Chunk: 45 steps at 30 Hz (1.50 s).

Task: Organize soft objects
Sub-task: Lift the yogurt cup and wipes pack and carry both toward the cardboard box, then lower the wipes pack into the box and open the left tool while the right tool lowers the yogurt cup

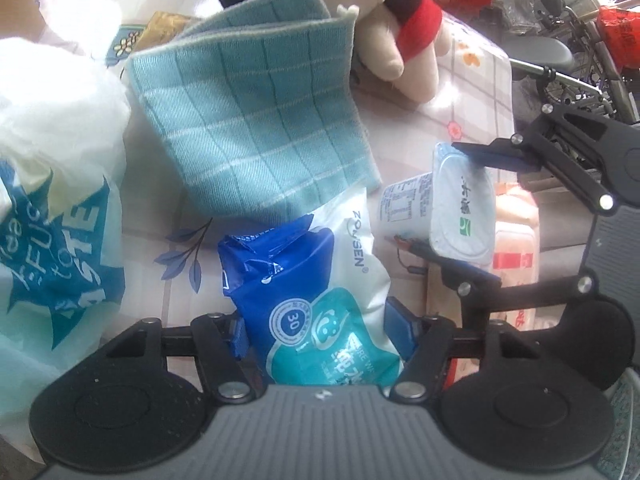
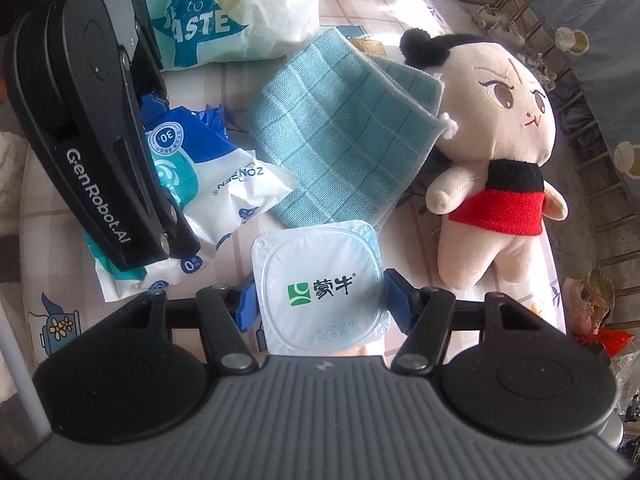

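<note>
A blue and white wet-wipes pack [image 1: 320, 280] lies on a floral tablecloth [image 1: 472, 92], clamped between the blue pads of the left gripper [image 1: 320, 332], jaws about half open around it. Just beside it, the right gripper [image 2: 320, 304] squeezes a white yogurt cup [image 2: 320, 284] by its sides, jaws likewise partly open. Beyond both lies a folded teal checked cloth [image 2: 340, 132], overlapping the far end of the pack. A plush doll [image 2: 500, 160] in red and black lies touching the cloth. A printed plastic bag [image 1: 52, 200] sits nearby.
</note>
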{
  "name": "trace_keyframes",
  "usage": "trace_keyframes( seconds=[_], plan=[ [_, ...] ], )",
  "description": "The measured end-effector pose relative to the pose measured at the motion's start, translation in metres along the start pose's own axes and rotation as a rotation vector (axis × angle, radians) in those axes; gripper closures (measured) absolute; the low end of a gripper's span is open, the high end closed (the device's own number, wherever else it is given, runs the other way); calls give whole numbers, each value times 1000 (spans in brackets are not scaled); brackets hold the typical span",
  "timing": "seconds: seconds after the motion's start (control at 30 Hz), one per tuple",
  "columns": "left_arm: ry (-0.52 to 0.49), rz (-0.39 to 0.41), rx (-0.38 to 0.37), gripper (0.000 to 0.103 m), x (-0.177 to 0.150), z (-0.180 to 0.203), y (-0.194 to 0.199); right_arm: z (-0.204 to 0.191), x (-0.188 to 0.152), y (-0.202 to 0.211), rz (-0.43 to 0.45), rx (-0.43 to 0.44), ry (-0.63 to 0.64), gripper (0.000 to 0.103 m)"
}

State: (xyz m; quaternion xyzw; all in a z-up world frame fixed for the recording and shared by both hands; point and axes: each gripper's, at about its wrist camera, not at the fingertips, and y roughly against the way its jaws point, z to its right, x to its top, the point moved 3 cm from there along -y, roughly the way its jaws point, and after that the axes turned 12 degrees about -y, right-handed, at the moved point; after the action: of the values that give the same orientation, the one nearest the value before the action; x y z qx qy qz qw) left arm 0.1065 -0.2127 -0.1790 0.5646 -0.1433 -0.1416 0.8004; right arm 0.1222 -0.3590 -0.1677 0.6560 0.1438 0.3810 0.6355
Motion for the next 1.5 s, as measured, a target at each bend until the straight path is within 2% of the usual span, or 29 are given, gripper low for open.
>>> trace_keyframes(
  seconds=[0.27,0.43,0.73,1.0,1.17,1.27,1.43,1.5],
  plan=[
    [-14,89,-12,37,25,2,43,10,31,38,44,-67,-20,42],
    [-32,163,-15,37,40,-13,93,11,64,73,81,-128,-31,42],
    [-33,313,26,37,63,-63,191,0,161,125,180,-200,-5,42],
    [51,403,121,37,44,-150,259,-34,264,135,305,-158,31,42],
    [124,413,177,37,18,-211,286,-74,325,121,352,-82,66,42],
    [166,396,206,37,-1,-250,290,-95,354,105,345,-35,93,42],
    [196,337,232,37,-31,-304,274,-130,395,66,297,4,148,42],
    [180,283,223,37,-39,-319,256,-139,406,50,278,8,170,42]
  ],
)
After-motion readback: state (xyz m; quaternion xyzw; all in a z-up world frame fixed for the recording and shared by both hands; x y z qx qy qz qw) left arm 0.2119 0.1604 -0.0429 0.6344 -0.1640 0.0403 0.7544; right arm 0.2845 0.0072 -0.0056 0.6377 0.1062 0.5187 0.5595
